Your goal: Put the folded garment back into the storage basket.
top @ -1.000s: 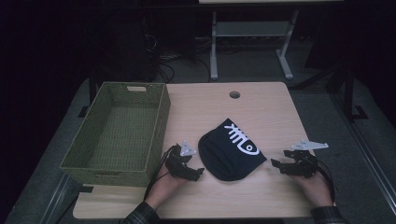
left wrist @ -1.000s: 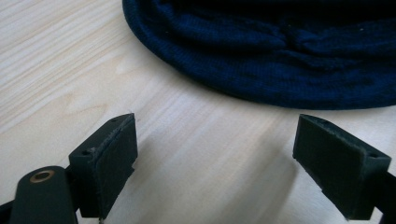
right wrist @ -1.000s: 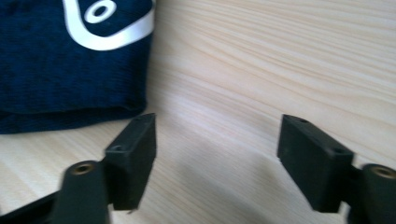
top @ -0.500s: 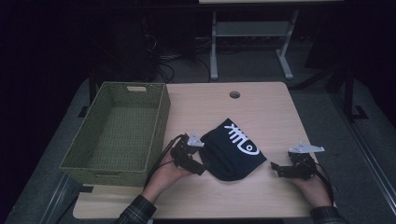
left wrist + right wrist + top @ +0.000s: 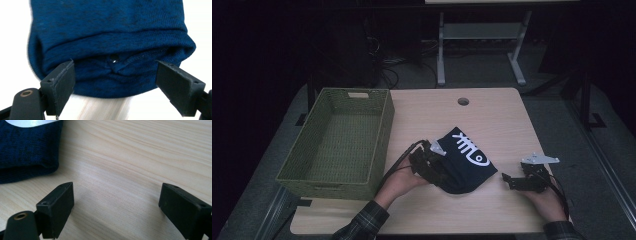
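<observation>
**Left jaws spread at the hem of a dark knit cloth**

Lying near the middle of the table's front half, the folded dark blue knit cloth with a white fish-skeleton print (image 5: pixel 464 161) rests flat on the pale wooden table (image 5: pixel 492 115). The left gripper (image 5: pixel 434 172) sits at the cloth's left front edge; in the left gripper view its jaws stand wide apart on either side of the rolled hem (image 5: pixel 112 67). The right gripper (image 5: pixel 508 178) rests near the table's front right corner, jaws apart over bare wood, the cloth just beside. A green woven rectangular basket (image 5: pixel 379 135) stands along the table's left edge.
</observation>
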A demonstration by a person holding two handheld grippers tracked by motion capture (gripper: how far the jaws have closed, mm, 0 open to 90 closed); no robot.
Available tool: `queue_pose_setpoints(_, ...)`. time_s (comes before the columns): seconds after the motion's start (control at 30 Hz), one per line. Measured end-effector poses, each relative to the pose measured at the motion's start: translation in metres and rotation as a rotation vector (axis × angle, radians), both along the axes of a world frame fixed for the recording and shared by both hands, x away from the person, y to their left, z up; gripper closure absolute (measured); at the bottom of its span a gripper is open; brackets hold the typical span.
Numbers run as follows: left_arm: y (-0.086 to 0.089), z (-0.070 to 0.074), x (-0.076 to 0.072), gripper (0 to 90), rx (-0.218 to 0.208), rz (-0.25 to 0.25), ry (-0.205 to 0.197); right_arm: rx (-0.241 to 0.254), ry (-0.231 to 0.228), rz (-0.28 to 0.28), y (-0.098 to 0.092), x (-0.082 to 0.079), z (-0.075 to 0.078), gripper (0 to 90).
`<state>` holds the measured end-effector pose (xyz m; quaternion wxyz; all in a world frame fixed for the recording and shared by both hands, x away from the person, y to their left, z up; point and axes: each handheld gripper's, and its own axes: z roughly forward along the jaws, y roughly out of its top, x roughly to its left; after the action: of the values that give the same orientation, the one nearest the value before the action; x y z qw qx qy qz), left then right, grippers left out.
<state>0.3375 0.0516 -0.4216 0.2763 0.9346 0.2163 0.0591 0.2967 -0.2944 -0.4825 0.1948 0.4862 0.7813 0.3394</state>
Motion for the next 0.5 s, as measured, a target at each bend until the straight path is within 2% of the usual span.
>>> queue_pose_setpoints(0.17,-0.010,-0.010,0.005,15.8,0.054,-0.011,0.029,0.000,0.000,-0.001,0.000,0.000,0.000,12.5)
queue_pose_setpoints(0.27,-0.012,-0.014,0.006,15.7,0.055,-0.002,0.049,0.001,0.000,-0.001,0.000,0.000,0.000,12.5)
queue_pose_setpoints(0.33,-0.015,-0.020,0.008,15.4,0.072,-0.002,0.066,0.001,0.000,-0.003,0.000,0.000,0.000,12.5)
queue_pose_setpoints(0.5,-0.020,-0.024,0.011,13.2,0.107,-0.010,0.069,0.001,0.000,-0.004,0.000,0.000,0.000,12.5)
